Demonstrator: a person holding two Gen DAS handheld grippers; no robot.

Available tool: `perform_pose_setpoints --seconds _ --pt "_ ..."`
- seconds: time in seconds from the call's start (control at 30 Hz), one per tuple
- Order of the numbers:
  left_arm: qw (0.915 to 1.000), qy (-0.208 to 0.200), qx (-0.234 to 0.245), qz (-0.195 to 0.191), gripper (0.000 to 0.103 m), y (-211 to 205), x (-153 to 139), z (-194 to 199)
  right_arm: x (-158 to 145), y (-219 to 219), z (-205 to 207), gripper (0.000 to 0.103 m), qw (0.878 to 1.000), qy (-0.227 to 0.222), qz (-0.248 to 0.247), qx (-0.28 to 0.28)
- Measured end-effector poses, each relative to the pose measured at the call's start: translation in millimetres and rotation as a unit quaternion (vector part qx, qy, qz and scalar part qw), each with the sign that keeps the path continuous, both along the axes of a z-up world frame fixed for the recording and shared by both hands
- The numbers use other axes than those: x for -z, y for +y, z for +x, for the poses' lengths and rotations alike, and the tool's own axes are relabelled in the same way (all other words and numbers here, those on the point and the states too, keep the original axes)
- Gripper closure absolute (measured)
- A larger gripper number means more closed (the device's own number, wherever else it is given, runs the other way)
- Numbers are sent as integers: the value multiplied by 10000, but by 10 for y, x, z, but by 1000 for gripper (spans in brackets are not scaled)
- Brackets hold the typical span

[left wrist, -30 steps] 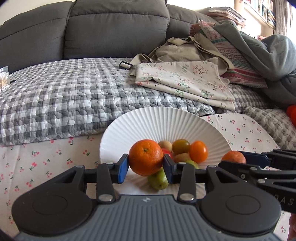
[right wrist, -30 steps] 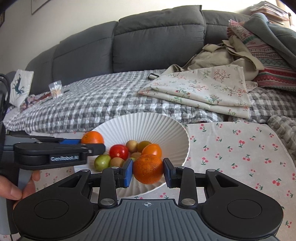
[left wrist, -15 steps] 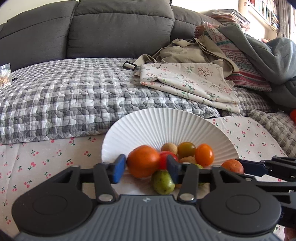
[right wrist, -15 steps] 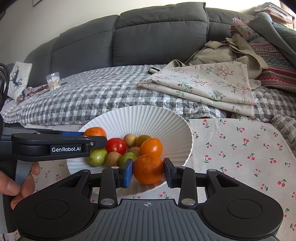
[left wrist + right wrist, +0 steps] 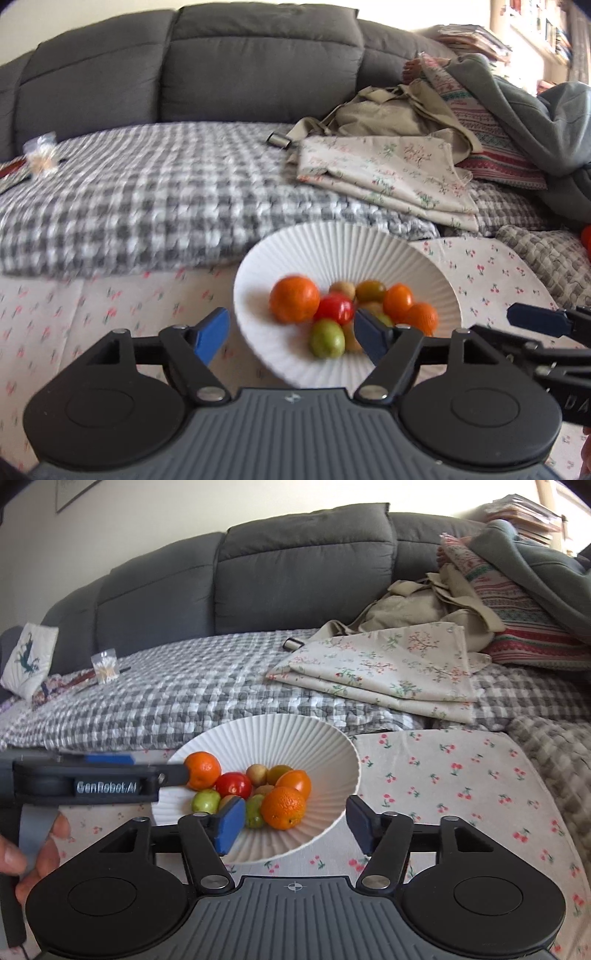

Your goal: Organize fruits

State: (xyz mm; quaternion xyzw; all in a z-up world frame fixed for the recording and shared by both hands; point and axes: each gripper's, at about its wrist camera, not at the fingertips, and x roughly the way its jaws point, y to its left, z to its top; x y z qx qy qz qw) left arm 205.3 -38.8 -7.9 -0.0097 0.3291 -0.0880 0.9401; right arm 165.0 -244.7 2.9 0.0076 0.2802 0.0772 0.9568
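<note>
A white ribbed bowl (image 5: 369,243) (image 5: 325,738) stands on the cherry-print cloth and holds several small fruits. One orange (image 5: 294,299) (image 5: 202,770) lies at the bowl's left, another (image 5: 421,317) (image 5: 283,807) at its near right, with a red tomato (image 5: 334,308) (image 5: 233,784) and a green fruit (image 5: 327,338) (image 5: 205,800) between. My left gripper (image 5: 291,334) is open and empty at the bowl's near left rim. My right gripper (image 5: 295,821) is open and empty at the bowl's near right rim.
A grey checked quilt (image 5: 147,206) covers the sofa behind the bowl. Folded floral fabric (image 5: 388,668) and piled clothes (image 5: 498,110) lie at the back right. A small packet (image 5: 105,666) lies far left. The cherry-print cloth (image 5: 461,775) spreads right of the bowl.
Both grippers opened and let their oranges go into the bowl, then drew back a little. The oranges now rest among the other fruits.
</note>
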Motion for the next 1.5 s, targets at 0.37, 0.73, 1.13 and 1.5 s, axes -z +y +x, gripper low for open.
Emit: perform_pose_setpoints --seconds 0.37,0.73,1.13,1.5 --pt "9986 25 -518 86 15 174 -232 -858 -292 211 -748 24 9996 -140 141 -201" --pt "9974 -171 -660 242 7 269 -367 -1486 -334 302 -1407 13 9993 -63 367 -65" --pt "9963 -174 -671 502 1 264 -328 -1576 -291 453 -1538 1 9999 129 -30 102" --pt "9970 -134 -630 422 1 261 -311 -1571 -239 490 -1531 0 9991 87 -249 320"
